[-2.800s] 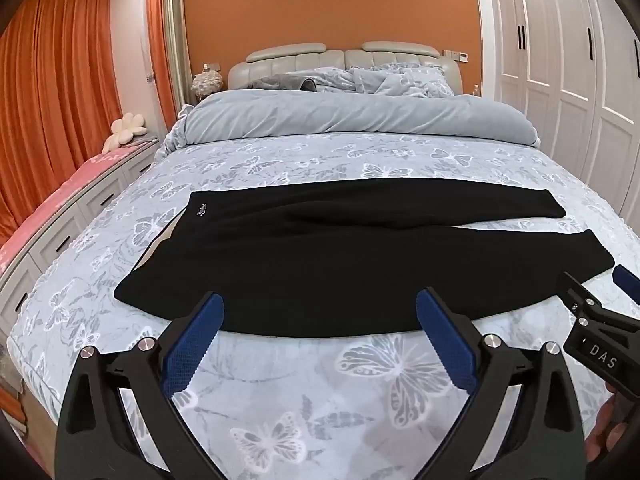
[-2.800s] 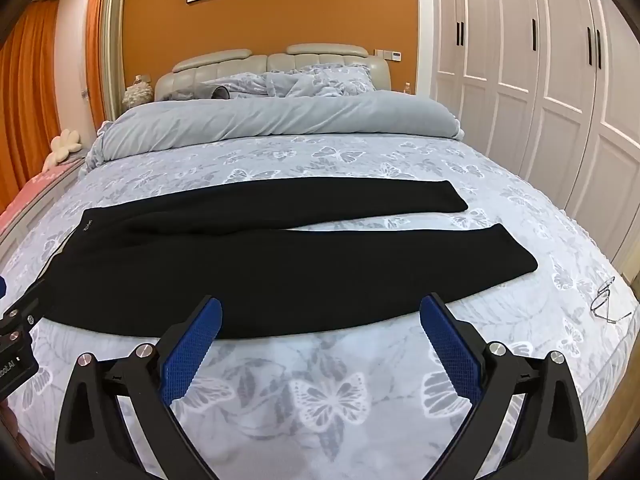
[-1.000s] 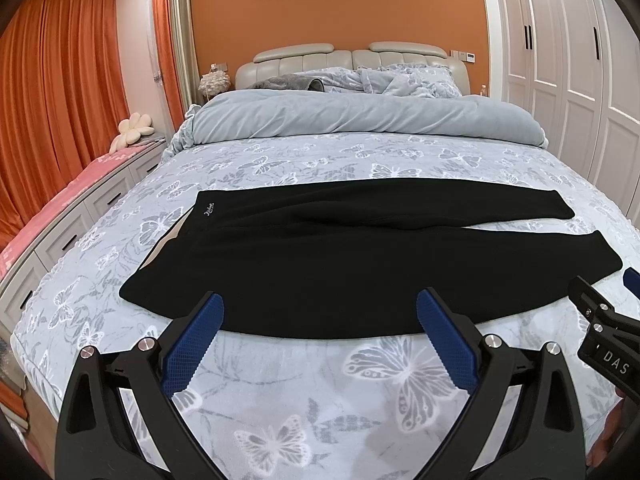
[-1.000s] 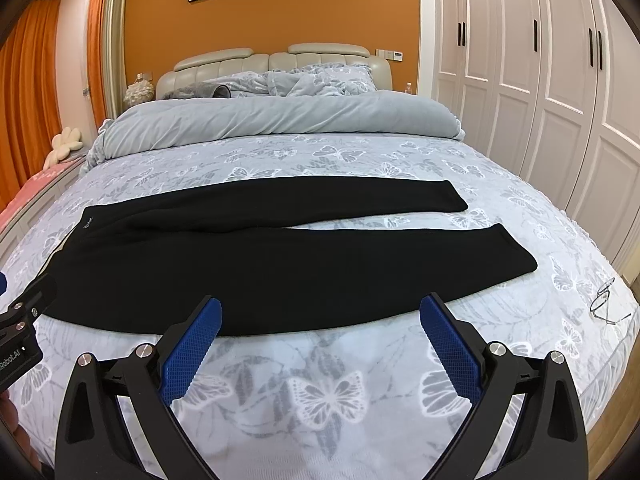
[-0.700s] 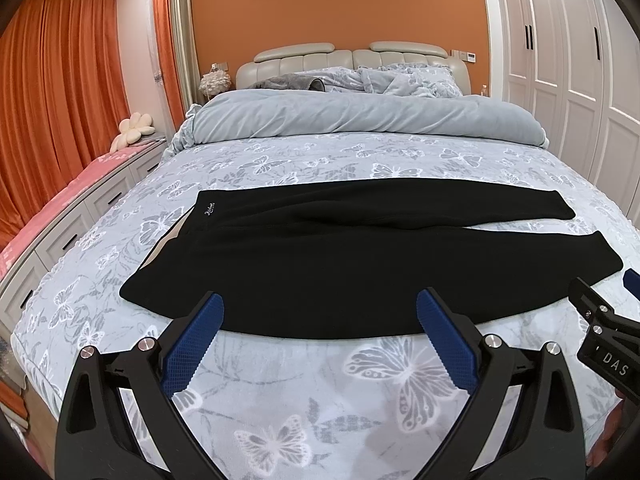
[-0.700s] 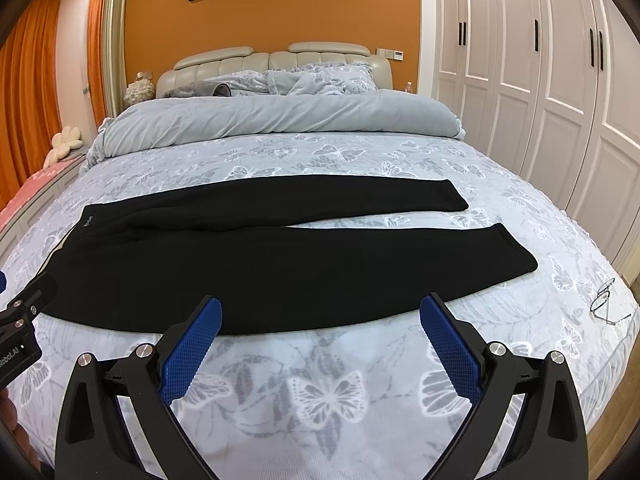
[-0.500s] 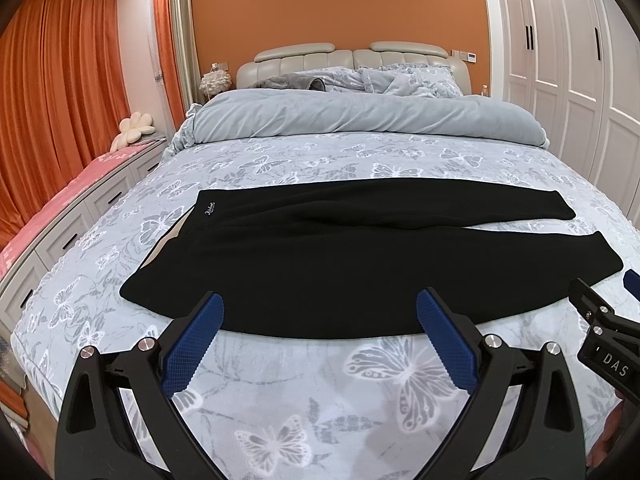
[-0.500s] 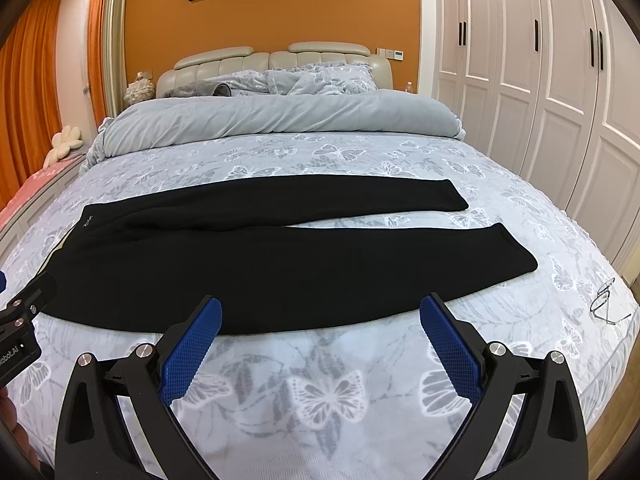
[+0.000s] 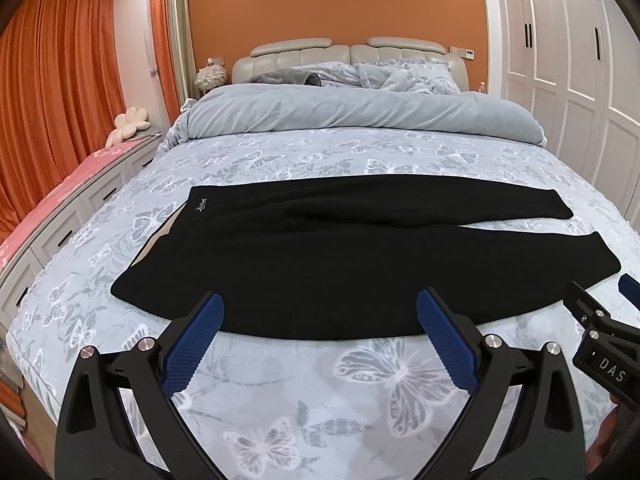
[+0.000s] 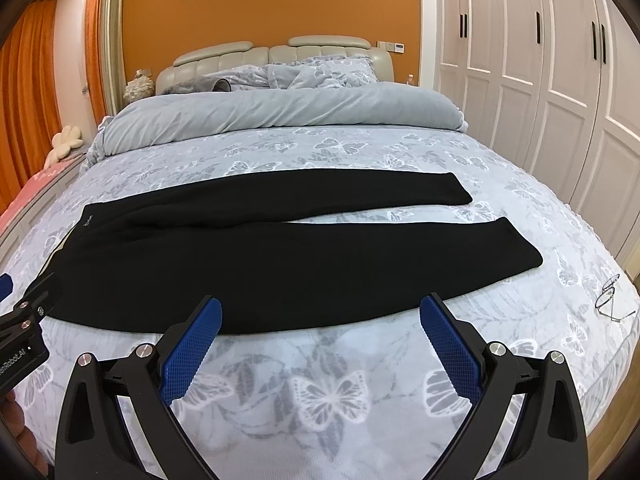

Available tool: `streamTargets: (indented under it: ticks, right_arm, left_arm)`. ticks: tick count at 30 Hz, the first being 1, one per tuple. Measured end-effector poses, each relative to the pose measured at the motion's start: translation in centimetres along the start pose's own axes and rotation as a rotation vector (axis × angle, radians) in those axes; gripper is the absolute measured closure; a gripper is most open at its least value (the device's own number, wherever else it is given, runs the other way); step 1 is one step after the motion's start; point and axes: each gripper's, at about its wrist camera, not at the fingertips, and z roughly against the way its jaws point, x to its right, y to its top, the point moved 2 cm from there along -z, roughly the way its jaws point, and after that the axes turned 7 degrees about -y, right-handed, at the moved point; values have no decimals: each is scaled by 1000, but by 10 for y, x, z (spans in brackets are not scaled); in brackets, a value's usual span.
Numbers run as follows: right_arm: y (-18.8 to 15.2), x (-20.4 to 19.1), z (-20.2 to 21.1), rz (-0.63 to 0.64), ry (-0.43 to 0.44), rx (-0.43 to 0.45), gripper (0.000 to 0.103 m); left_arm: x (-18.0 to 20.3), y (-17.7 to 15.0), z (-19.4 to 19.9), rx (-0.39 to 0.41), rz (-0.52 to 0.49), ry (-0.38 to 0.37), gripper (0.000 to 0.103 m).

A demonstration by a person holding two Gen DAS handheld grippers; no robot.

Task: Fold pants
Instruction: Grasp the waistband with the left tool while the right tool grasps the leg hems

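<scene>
Pants: I see the black pants (image 9: pixel 320 256) spread flat across the bed (image 9: pixel 360 368), unfolded, waistband at the bed's left side, both legs running toward its right side.
Legs: the far leg lies nearer the headboard (image 9: pixel 344 50); the near leg lies nearer the foot of the bed. They split apart toward the cuffs, with a wedge of bedspread showing between them in the right wrist view (image 10: pixel 304 256).
Waistband: a small pale logo (image 9: pixel 200 205) sits at the corner on the headboard side; a strip of light lining shows at the waist opening.
Left gripper: my left gripper (image 9: pixel 320 322) is released, blue pads spread wide, hanging over the bedspread just short of the pants' near edge, toward the waist half. It touches nothing.
Right gripper: my right gripper (image 10: pixel 322 322) is likewise released, pads wide apart, over the bedspread just short of the near leg's edge, empty.
Cross-view: each gripper shows at the edge of the other's camera, so they sit side by side at the foot of the bed.
Glasses: a pair of glasses (image 10: pixel 610 296) lies on the bed beyond the near cuff, close to the bed's right edge.
Duvet: a grey duvet (image 9: pixel 360 114) is rolled back on the headboard side of the pants, well apart from them.
</scene>
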Motion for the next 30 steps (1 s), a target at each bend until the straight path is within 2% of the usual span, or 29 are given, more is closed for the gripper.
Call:
streamTargets:
  ticks: [3, 7, 10, 13, 16, 17, 19, 22, 25, 27, 30]
  right_arm:
    - [1, 3, 0, -3, 1, -3, 5]
    - [7, 10, -7, -7, 32, -33, 5]
    - [27, 26, -21, 23, 88, -96, 5]
    - [56, 55, -38, 47, 107, -108, 5]
    - [88, 97, -73, 35, 106, -132, 5]
    - [98, 112, -88, 19, 99, -141, 5]
    - [118, 149, -130, -47, 71, -185, 5]
    - [142, 197, -198, -162, 16, -243, 5]
    - [161, 224, -265, -223, -14, -291, 5]
    - [169, 233, -303, -247, -27, -327, 5]
    - [180, 233, -361, -268, -2, -364, 5]
  left_arm:
    - [3, 0, -2, -8, -1, -11, 8]
    - [-5, 7, -5, -41, 35, -87, 6]
    - [-39, 34, -14, -66, 85, -121, 6]
    - [-83, 62, -31, -80, 112, -98, 5]
    - [-140, 94, -74, -137, 129, -48, 5]
    - [-167, 107, -101, -176, 153, -24, 5]
    - [-196, 122, -135, -219, 180, 4, 5]
    - [-247, 143, -199, -262, 276, 88, 5]
    - [-298, 147, -271, -341, 432, 112, 5]
    - [-317, 143, -303, -384, 507, 117, 5]
    - [-337, 132, -348, -409, 621, 126, 5]
